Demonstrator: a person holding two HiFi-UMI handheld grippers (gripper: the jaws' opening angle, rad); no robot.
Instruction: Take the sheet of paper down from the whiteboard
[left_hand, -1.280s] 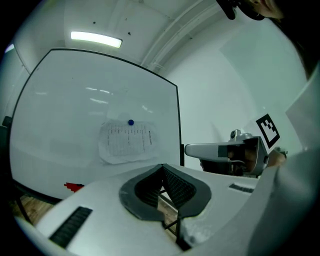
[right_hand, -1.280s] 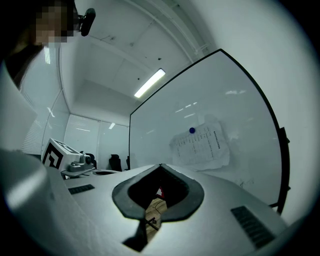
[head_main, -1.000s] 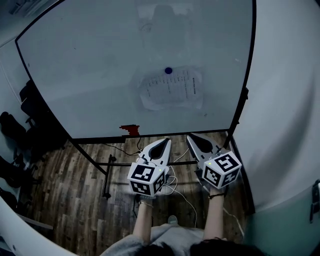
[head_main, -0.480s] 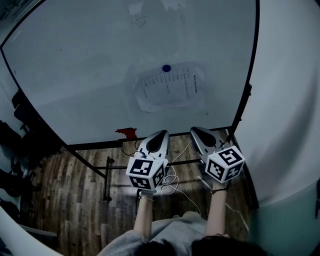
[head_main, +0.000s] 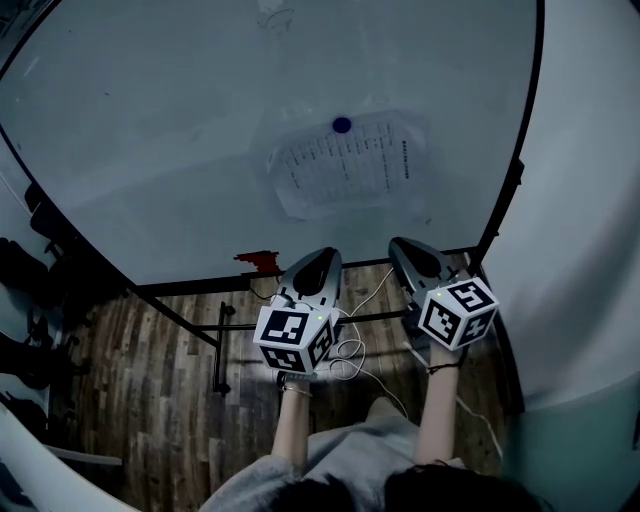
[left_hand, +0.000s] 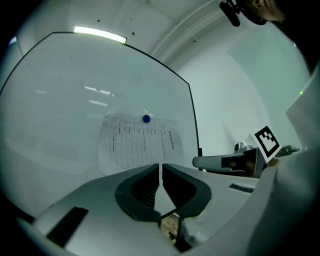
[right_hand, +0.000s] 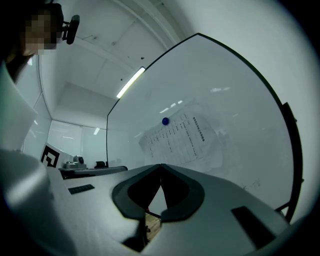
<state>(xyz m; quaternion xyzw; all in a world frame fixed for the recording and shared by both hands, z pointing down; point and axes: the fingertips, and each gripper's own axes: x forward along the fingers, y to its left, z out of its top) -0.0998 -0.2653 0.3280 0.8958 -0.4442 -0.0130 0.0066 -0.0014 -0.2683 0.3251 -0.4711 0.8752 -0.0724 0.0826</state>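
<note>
A printed sheet of paper (head_main: 345, 165) hangs on the whiteboard (head_main: 180, 120), pinned at its top edge by a round blue magnet (head_main: 342, 125). Both grippers point level at the board, short of it and below the sheet. My left gripper (head_main: 325, 255) is shut with nothing in it; in its own view the paper (left_hand: 140, 142) and magnet (left_hand: 146, 118) sit just above the closed tips (left_hand: 160, 164). My right gripper (head_main: 397, 244) is shut and empty too, with the paper (right_hand: 177, 137) and magnet (right_hand: 165, 121) above its tips (right_hand: 160, 165).
The whiteboard stands on a black frame (head_main: 215, 325) over a wood floor, with a red object (head_main: 257, 261) on its lower ledge. A white cable (head_main: 350, 355) loops on the floor. Dark chairs (head_main: 25, 270) are at the left; a pale wall (head_main: 585, 230) runs along the right.
Both grippers have moved forward toward the whiteboard, and the sheet now appears larger and closer. Both stayed shut.
</note>
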